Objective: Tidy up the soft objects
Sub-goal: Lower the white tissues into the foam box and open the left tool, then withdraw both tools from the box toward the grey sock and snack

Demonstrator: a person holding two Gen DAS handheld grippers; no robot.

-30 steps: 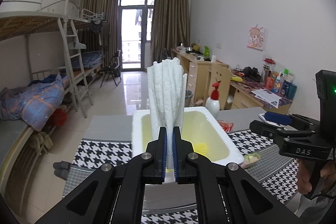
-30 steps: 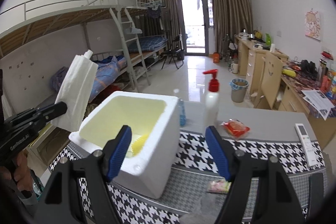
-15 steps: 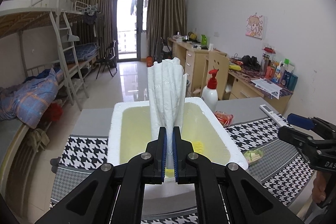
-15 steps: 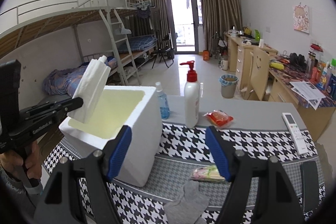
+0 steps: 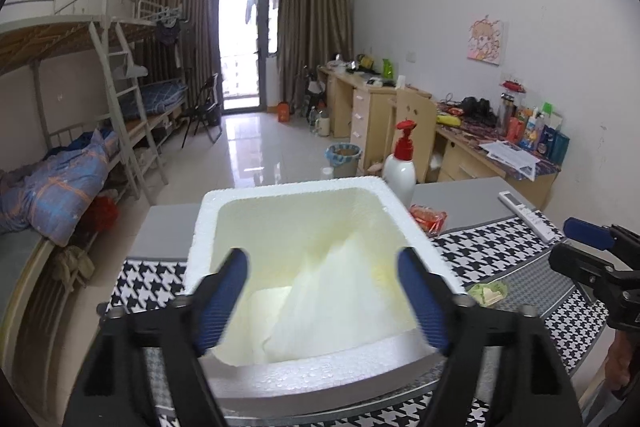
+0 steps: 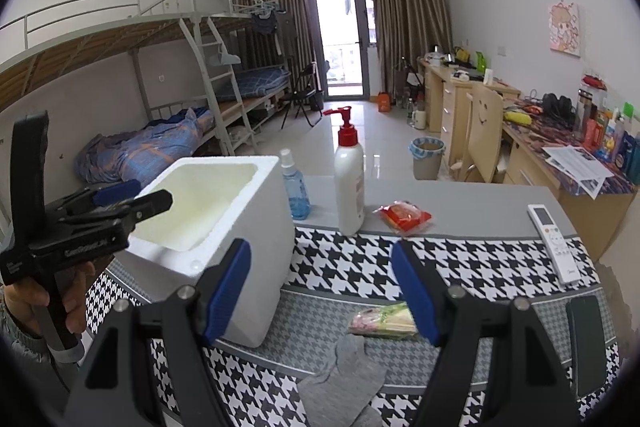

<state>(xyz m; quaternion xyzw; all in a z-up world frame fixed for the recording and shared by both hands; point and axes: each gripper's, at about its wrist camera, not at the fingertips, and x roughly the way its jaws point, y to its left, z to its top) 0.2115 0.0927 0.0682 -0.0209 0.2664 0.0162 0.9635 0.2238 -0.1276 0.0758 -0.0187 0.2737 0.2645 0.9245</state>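
Left gripper (image 5: pixel 322 295) jaws, just opened, standing apart above foam box (image 5: pixel 304 367); white cloth (image 5: pixel 336 299) lying inside. Right gripper (image 6: pixel 320 291) gaping over grey sock (image 6: pixel 340 383).

Cloth (image 5: pixel 328 299) in foam box (image 5: pixel 292 193), pump bottle (image 6: pixel 349 187) right of box

Two fisheye cams, one riding each gripper and looking out along its fingers, both tipped a bit downward. The left one sits right over the near rim of the white foam box (image 5: pixel 296 367), close enough to stare straight into it, facing the balcony door down the room. The right one hangs back over the table's near edge (image 6: pixel 500 339), further right, same heading. Both catch the box (image 6: pixel 256 227), the pump bottle (image 5: pixel 400 171) (image 6: pixel 349 187), the red packet (image 5: pixel 430 217) (image 6: pixel 404 217), the remote (image 5: pixel 528 217) (image 6: pixel 554 243), and each other's gripper at the frame edge.
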